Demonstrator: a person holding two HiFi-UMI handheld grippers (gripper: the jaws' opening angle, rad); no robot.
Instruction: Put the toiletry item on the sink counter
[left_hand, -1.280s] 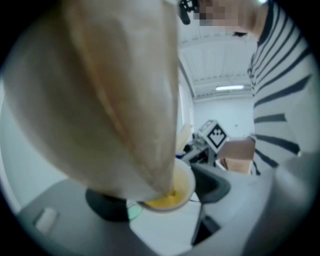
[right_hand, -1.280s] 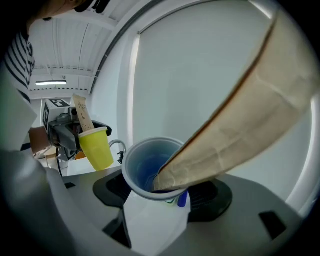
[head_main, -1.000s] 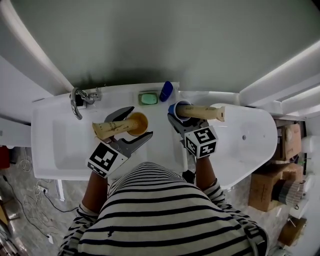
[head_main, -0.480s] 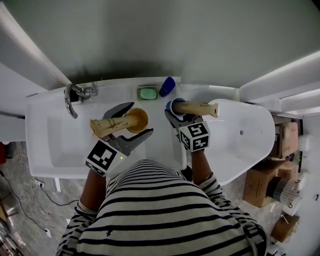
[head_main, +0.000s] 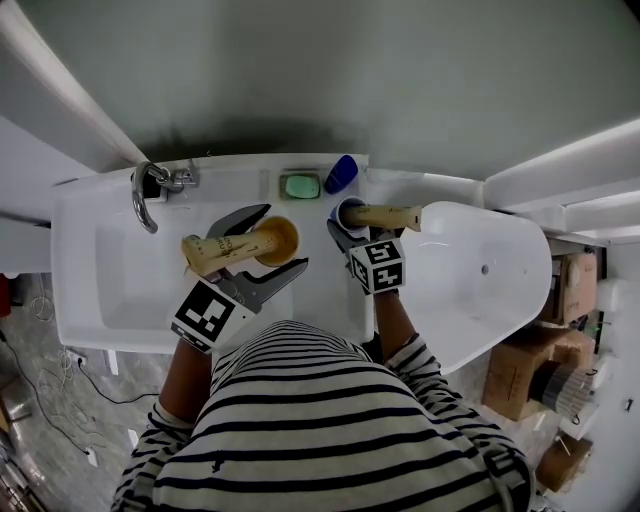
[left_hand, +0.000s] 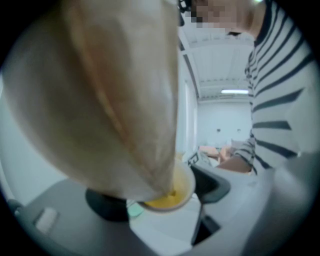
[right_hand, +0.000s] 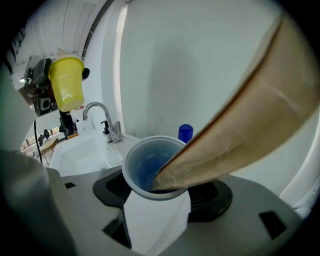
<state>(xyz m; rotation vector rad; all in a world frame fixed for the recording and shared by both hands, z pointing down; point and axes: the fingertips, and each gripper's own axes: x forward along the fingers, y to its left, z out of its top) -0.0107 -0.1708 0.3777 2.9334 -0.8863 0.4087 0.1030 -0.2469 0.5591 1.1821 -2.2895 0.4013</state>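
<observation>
From above, the left gripper (head_main: 268, 245) is squeezing a yellow cup (head_main: 281, 238) with wide jaws, and a tan tube (head_main: 213, 253) is leaning out. The right gripper (head_main: 349, 229) is gripping a blue cup (head_main: 349, 210) above the sink counter (head_main: 325, 287), near the green soap (head_main: 299, 186), probably to set it down. In the left gripper view, the tan tube is filling the picture. In the right gripper view, the blue cup is standing upright between the pads, I think so its second tube (right_hand: 240, 135) is not falling out. No words are showing
</observation>
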